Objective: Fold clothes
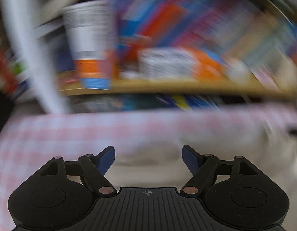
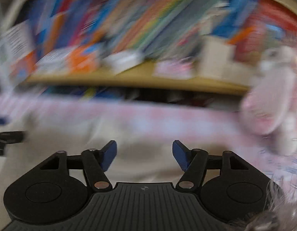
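Both views are blurred by motion. A pale cream garment point(image 1: 167, 150) lies on a pink and white checked cloth point(image 1: 33, 134). My left gripper point(image 1: 148, 155) is open and empty above the garment, blue pads apart. In the right wrist view the same pale garment point(image 2: 144, 146) lies ahead of my right gripper point(image 2: 144, 150), which is open and empty. The left gripper's black body point(image 2: 6, 138) shows at the left edge of the right wrist view.
A wooden shelf point(image 1: 167, 86) with colourful books and boxes stands behind the surface; it also shows in the right wrist view point(image 2: 129, 79). A tall white and orange carton point(image 1: 90, 48) stands on it. A pink plush toy point(image 2: 269, 96) sits at the right.
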Tool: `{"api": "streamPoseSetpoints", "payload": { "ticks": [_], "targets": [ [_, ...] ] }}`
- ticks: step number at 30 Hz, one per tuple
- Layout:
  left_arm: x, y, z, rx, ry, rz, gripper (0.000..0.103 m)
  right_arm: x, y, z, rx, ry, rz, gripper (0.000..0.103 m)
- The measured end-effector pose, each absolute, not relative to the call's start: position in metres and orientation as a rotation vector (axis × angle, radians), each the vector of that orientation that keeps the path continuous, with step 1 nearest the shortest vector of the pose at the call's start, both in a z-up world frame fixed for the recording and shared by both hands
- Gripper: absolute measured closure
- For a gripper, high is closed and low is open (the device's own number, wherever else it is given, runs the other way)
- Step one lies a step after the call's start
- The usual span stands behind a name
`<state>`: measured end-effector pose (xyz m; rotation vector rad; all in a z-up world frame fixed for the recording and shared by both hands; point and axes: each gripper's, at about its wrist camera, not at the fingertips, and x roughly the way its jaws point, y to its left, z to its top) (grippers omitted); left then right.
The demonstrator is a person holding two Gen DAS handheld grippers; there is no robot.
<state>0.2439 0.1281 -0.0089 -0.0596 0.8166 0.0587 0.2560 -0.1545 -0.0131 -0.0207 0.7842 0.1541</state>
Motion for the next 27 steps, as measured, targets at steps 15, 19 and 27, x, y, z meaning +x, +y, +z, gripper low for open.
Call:
{"api": "streamPoseSetpoints", "payload": {
  "ticks": [15, 19, 27],
  "targets": [
    [0.176, 0.05, -0.021, 0.179, 0.821, -0.334, 0.068, 0.164, -0.134, -0.029, -0.241, 0.775, 0.365, 0.042],
    [0.183, 0.042, -0.024, 0.201, 0.815, -0.333, 0.071, 0.17, -0.129, -0.032, -0.177, 0.804, 0.355, 0.042],
    [0.246, 0.096, -0.01, -0.272, 0.776, -0.146, 0.071, 0.169, -0.128, -0.034, -0.142, 0.843, 0.364, 0.035]
  ]
}}
